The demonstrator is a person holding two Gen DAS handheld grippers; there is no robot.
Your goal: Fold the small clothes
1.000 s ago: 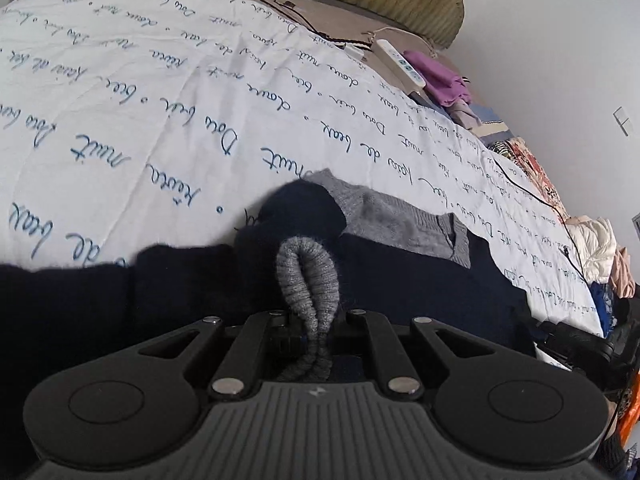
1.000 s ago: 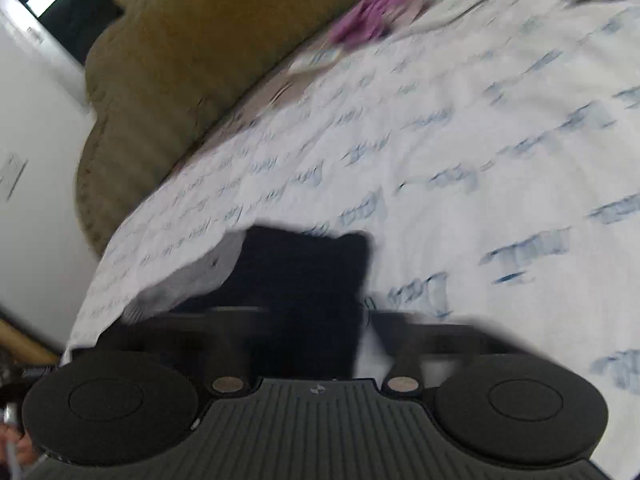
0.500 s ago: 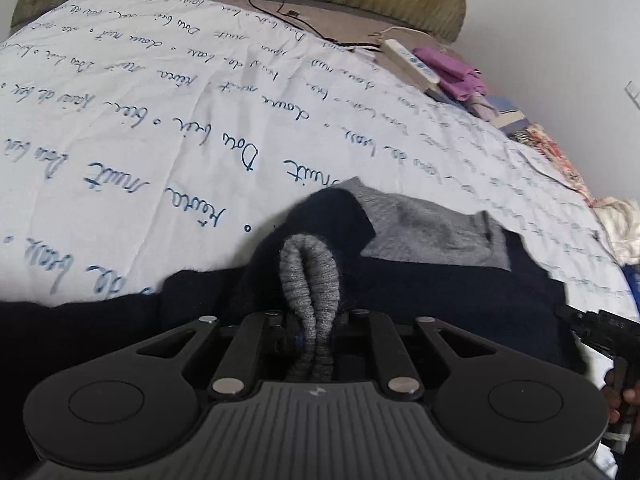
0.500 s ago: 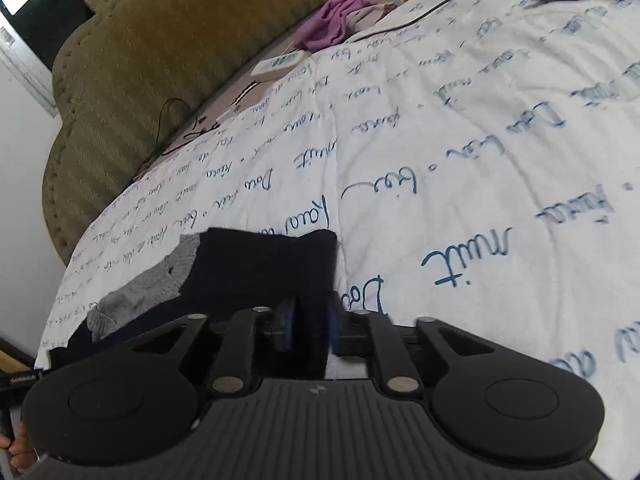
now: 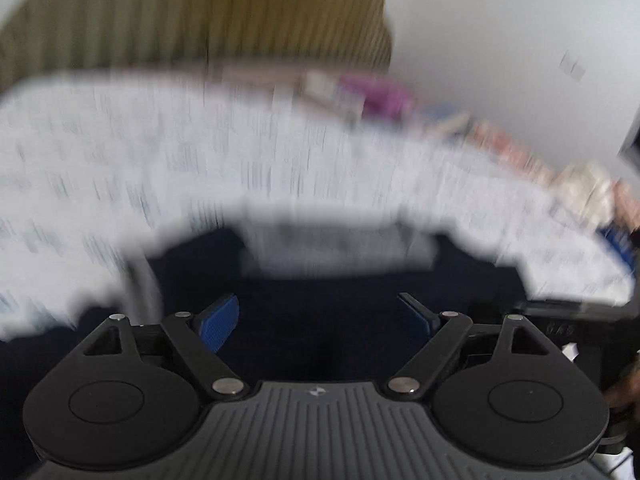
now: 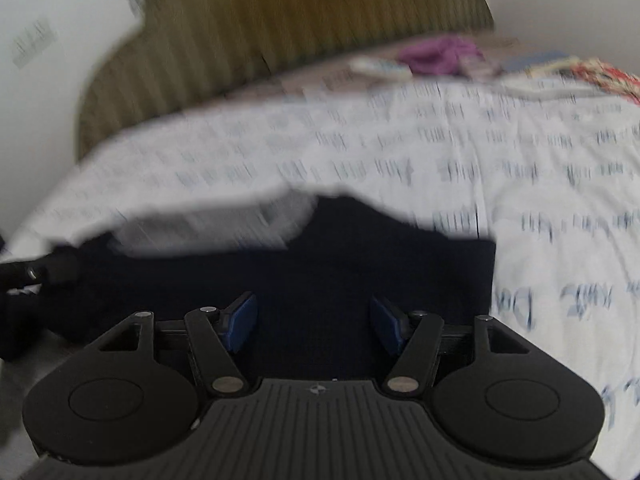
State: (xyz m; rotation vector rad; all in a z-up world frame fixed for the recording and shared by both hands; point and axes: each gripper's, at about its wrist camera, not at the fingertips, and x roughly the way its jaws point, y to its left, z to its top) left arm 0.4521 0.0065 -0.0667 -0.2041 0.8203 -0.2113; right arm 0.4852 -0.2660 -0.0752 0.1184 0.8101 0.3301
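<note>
- A home bedroom — a bed (image 6: 400,152) spread with a white cover printed in blue script.
- A padded, ribbed olive headboard (image 6: 280,28) stands against plain white walls (image 5: 500,32).
- Loose clothes (image 6: 436,54) — purple among them — lie near the headboard.

We see open bedspread (image 6: 400,152) beyond the dark garment (image 6: 360,264); the headboard (image 6: 280,20) and a purple cloth (image 6: 436,54) bound it.

L gripper (image 5: 326,318) jaws wide apart, nothing btwn | over navy garment (image 5: 320,300) w/ grey patch (image 5: 336,250) | on white script-print bedspread (image 5: 120,160) | olive headboard (image 5: 200,12) behind | heavy blur
</note>
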